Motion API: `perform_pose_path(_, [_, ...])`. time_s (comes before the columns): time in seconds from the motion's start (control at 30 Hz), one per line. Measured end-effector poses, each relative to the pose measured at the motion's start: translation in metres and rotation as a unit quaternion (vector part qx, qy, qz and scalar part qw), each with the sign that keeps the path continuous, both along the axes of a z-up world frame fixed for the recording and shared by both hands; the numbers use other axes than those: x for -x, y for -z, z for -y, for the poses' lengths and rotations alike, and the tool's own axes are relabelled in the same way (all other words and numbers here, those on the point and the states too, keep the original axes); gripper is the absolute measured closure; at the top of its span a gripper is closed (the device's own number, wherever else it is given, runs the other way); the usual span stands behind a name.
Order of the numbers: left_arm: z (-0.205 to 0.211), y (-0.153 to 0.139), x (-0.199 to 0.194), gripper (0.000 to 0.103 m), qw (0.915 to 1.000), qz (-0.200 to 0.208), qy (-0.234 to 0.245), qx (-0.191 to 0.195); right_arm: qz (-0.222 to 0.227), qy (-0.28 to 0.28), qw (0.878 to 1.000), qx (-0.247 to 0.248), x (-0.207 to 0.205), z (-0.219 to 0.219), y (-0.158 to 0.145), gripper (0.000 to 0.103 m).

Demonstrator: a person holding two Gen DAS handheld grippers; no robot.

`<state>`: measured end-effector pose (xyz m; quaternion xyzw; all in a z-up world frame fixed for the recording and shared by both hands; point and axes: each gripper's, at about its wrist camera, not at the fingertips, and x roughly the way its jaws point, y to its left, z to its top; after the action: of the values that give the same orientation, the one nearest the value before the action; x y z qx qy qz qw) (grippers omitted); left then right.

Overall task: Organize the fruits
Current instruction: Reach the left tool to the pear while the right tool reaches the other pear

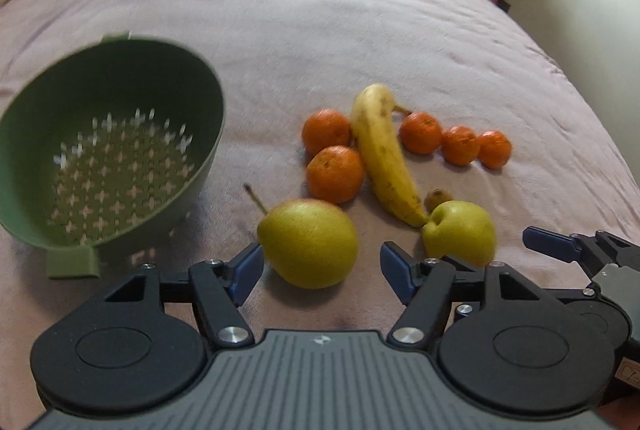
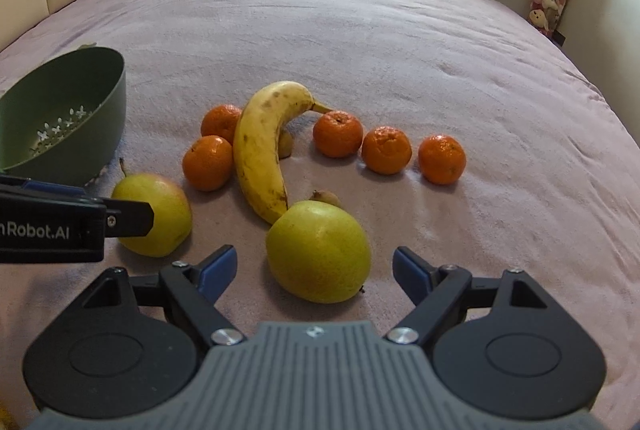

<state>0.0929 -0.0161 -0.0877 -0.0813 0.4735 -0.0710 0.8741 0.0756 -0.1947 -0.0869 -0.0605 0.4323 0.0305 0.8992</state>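
Left gripper (image 1: pixel 322 264): jaws spread wide, holding nothing. A yellow-green pear (image 1: pixel 307 244) with a stem lies between the blue fingertips (image 1: pixel 248 266), closer to the left tip; whether it touches is unclear.

Right gripper (image 2: pixel 314 270): also spread wide, holding nothing. A second pear (image 2: pixel 318 250) sits between its tips, apart from both.

Green colander (image 1: pixel 108 150) tilted on the pink bedcover (image 1: pixel 320 10), ahead and left of the left gripper, no fruit in it.

Banana (image 2: pixel 262 150) ahead of both grippers, its near end touching the second pear. Two mandarins (image 2: pixel 208 162) just left of the banana; three more (image 2: pixel 386 150) in a row to its right, well ahead of the right gripper. Two small brownish fruits beside the banana, kind unclear.
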Motion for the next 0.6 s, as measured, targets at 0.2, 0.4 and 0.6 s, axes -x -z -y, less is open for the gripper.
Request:
perform_pose_path(0.2, [-0.008,0.013,-0.009,0.025,0.9993,-0.005,-0.028,0.022,-0.010,-0.004,1.000,0.004,-0.012,-0.002,0.013,0.021])
perform_pose_path(0.4, [-0.005,0.024,-0.022,0.024,0.9986,-0.026,-0.035,0.030,-0.025,-0.006,1.000,0.001,-0.022,-0.008,0.019,0.020])
perform_pose_path(0.6, [-0.008,0.033,-0.030,0.023,0.9966,-0.043,-0.048,0.051,-0.027,0.005,1.000,-0.008,-0.028,-0.003,0.025,0.020])
